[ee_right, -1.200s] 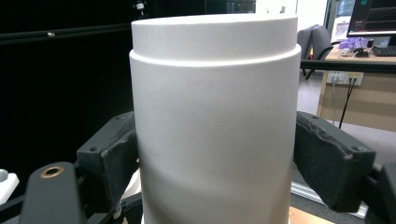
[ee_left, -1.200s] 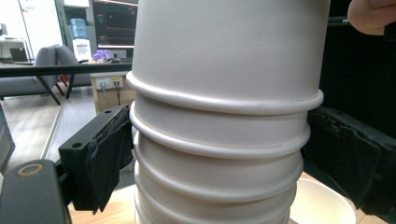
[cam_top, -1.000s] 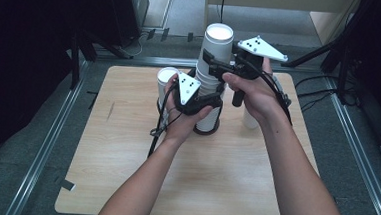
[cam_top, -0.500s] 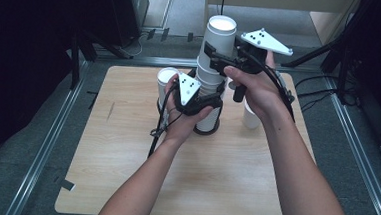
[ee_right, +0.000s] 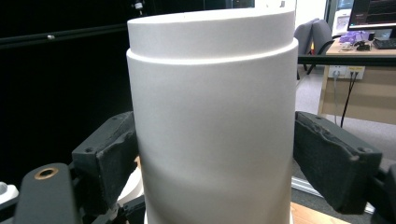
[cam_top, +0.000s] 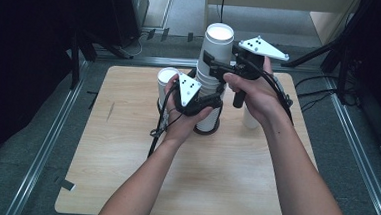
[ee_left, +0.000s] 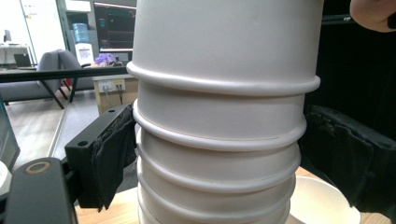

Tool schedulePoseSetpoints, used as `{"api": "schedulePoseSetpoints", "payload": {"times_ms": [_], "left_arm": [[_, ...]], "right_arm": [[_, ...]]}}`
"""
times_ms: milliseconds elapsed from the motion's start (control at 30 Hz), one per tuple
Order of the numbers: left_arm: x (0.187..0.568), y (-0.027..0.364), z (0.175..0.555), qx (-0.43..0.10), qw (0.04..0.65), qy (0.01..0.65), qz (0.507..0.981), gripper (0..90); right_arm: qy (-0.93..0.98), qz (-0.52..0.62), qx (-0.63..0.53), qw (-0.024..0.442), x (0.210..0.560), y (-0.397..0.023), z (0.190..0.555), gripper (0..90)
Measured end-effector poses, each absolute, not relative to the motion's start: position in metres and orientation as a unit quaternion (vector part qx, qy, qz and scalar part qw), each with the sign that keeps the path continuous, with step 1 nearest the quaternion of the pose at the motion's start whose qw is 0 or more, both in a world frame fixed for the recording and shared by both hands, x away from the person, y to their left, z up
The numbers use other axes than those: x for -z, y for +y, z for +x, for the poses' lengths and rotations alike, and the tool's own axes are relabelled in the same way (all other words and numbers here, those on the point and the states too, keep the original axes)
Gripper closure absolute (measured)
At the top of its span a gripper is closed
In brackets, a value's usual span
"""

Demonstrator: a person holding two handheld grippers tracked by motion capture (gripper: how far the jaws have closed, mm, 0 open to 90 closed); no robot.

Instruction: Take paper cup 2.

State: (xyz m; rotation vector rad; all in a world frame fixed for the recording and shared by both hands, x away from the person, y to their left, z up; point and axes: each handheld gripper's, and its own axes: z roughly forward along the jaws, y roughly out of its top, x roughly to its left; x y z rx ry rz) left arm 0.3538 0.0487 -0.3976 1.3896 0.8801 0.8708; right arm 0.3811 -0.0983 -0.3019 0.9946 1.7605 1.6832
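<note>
A tall stack of white paper cups (cam_top: 210,91) stands at the middle of the wooden table (cam_top: 124,173). My left gripper (cam_top: 206,107) is shut on the stack's lower part. In the left gripper view its pads (ee_left: 114,154) press both sides of the stacked rims (ee_left: 219,140), and its jaws have just been closing a little. My right gripper (cam_top: 210,63) reaches around the top cup (cam_top: 218,44). Its jaws have just been opening. In the right gripper view the cup (ee_right: 212,116) still stands between the pads (ee_right: 116,158), which lie close beside its wall.
A single white cup (cam_top: 166,78) stands just left of the stack, behind my left hand. Another white cup (cam_top: 249,118) stands to the right, partly hidden by my right hand. Metal rails (cam_top: 46,144) run along the table's sides; dark stands and cables lie beyond.
The top cup and my right gripper rose slightly, then came back down onto the stack. The right jaws have loosened around the cup. My left hand has stayed put.
</note>
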Motion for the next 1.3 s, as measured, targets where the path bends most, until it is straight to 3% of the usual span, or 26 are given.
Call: {"api": "schedulePoseSetpoints", "payload": {"times_ms": [500,1000,1100,1267,1300], "left_arm": [[0.398,0.049,0.353,-0.379,0.595,0.378,0.599,11.4],[0.398,0.049,0.353,-0.381,0.595,0.377,0.599,12.2],[0.399,0.051,0.352,-0.38,0.598,0.382,0.593,15.9],[0.398,0.055,0.352,-0.381,0.602,0.391,0.582,30.8],[0.398,0.056,0.353,-0.375,0.608,0.39,0.581,28.4]], "right_arm": [[0.679,0.374,-0.595,0.211,0.33,-0.103,0.388,10.0],[0.674,0.36,-0.602,0.234,0.331,-0.1,0.389,11.8],[0.661,0.369,-0.607,0.241,0.327,-0.1,0.389,14.3],[0.649,0.38,-0.607,0.256,0.321,-0.101,0.39,20.5],[0.646,0.385,-0.611,0.246,0.321,-0.104,0.391,22.3]]}}
